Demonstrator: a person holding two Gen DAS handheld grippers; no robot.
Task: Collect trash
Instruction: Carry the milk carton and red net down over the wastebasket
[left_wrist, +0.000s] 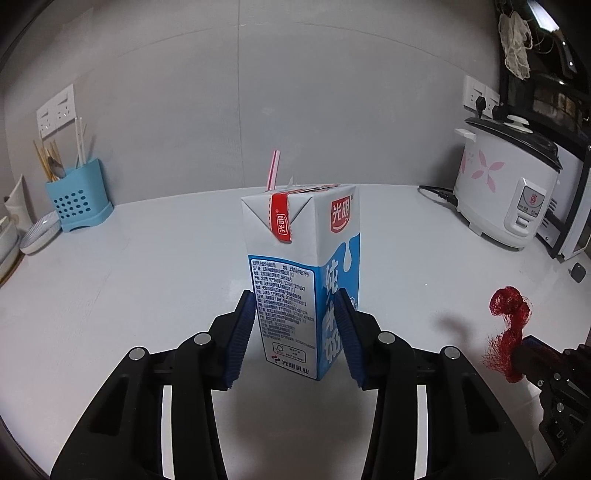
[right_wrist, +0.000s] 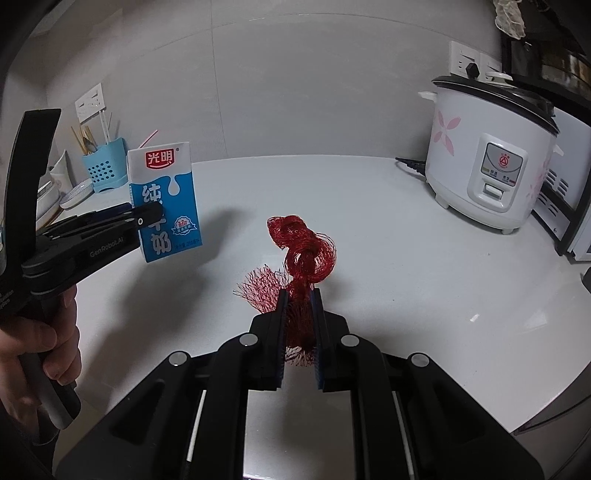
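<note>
A blue and white milk carton (left_wrist: 295, 258) with a pink straw stands upright between the blue pads of my left gripper (left_wrist: 295, 310), which is shut on its lower half and holds it off the white counter (left_wrist: 147, 266). From the right wrist view the carton (right_wrist: 164, 199) hangs at the left, clamped by the left gripper (right_wrist: 147, 218), which a hand holds. My right gripper (right_wrist: 299, 306) is shut on a knotted red mesh net (right_wrist: 306, 251), whose bunch rises above the pads. The net (left_wrist: 508, 325) also shows at the lower right of the left wrist view.
A white rice cooker (right_wrist: 487, 155) with pink flowers stands at the back right, its cord on the counter. A blue utensil holder (left_wrist: 79, 195) and a stack of plates (left_wrist: 40, 232) sit at the back left. A toaster oven (right_wrist: 576, 206) is at the far right.
</note>
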